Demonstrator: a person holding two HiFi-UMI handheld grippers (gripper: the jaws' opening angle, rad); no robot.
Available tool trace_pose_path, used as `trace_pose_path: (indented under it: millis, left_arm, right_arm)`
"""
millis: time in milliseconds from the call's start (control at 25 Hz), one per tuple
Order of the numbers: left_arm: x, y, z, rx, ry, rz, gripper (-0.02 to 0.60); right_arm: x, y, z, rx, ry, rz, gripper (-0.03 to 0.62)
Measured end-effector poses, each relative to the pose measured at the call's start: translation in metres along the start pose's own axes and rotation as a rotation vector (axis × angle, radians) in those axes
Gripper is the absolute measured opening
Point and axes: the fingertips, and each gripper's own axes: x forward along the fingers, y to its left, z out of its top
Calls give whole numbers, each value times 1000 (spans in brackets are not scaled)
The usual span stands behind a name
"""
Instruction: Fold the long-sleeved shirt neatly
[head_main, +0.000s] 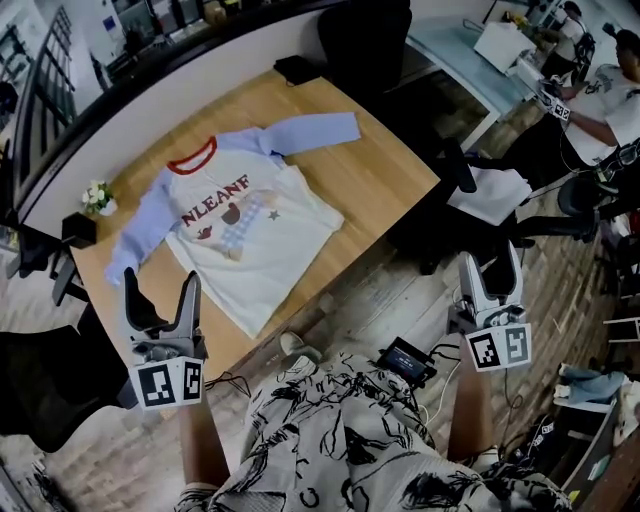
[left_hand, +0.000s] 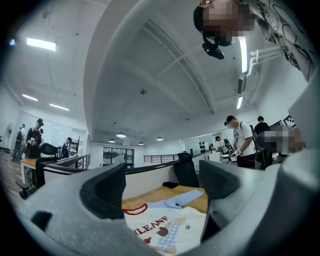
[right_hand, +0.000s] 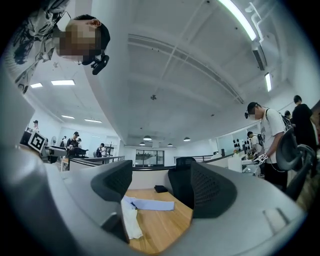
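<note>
Two tongs stand open and empty in front of a person at the near edge of a wooden tabletop (head_main: 375, 180), where a long-sleeved shirt (head_main: 250, 225) lies face up and unfolded, left of the frame's centre. The left tongs (head_main: 160, 285), at lower left, hold their jaws wide apart with nothing between them. The right tongs (head_main: 490, 262), at lower right, gape just as wide and grip nothing. Neither touches the garment. The shirt is spread flat, white in the body with a red collar and a printed chest. One pale blue sleeve reaches toward the upper right and the other trails toward the lower left, while the hem lies at the tabletop's near edge. A small flower pot (head_main: 97, 197) sits just beside the lower sleeve, and a dark object (head_main: 298, 68) rests at the far edge, well apart from the cloth. The fabric looks light, soft and limp, likely to sag, crease and slide on the smooth wood unless lifted evenly. A sound hold would be a pinch on a single layer at a cuff or a shoulder seam for the sleeves, then at the hem corners for the body. No fold appears to be started yet.
</note>
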Motion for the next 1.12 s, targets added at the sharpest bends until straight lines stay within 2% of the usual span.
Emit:
trace_pose_path:
  millis: [400,520,800,880,1120]
  left_arm:
    - [88,-6,-24,25,56,-60,451]
    - [132,-11,-22,64,76,-70,451]
    - [247,-33,-32,83,134,-92,451]
    - [282,-48,-43,108,170,-131,451]
    - [392,-104,-93,161,287,-322,453]
  right_arm:
    - [72,-22,-51,48,78,17,350]
    - [114,-39,-69,70,99,41,350]
    - [218,-90,-128,115,198,108,350]
    - [246,-102,-155,132,242,123,348]
    - [326,-117,-243,154,391,191,344]
